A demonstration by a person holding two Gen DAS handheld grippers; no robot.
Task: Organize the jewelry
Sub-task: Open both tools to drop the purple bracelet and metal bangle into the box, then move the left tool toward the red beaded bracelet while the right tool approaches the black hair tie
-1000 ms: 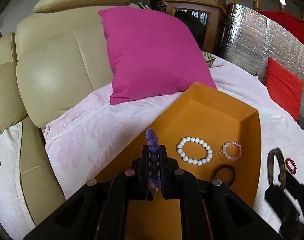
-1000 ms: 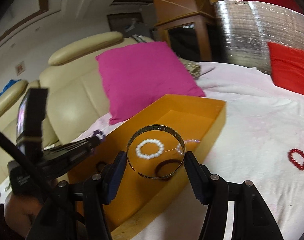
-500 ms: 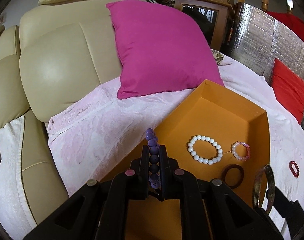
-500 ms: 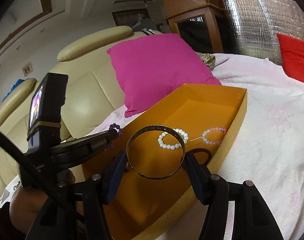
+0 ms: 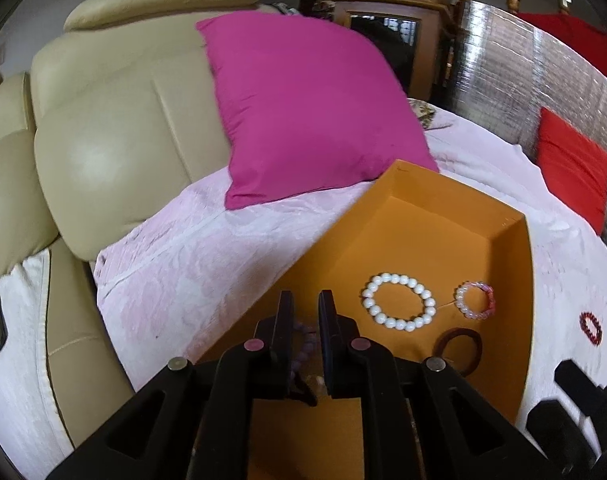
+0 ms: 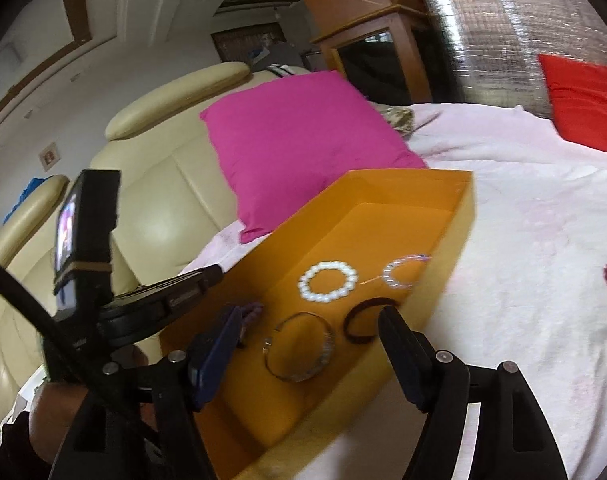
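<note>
1. Left wrist view: the left gripper (image 5: 303, 312) stands parted; the purple bead bracelet (image 5: 303, 346), loose between its fingers, drops into the orange box (image 5: 521, 360). Floppy and light, best pinched across the strand.
2. Right wrist view: the right gripper (image 6: 307, 340) gapes empty above the metal bangle (image 6: 301, 346) on the box floor. Stiff, slick; grip its rim.

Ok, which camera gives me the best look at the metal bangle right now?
The right wrist view: the metal bangle lies whole on the floor of the orange box, between the open right gripper fingers. The left wrist view does not show it; its own gripper body covers that part of the box.
</note>
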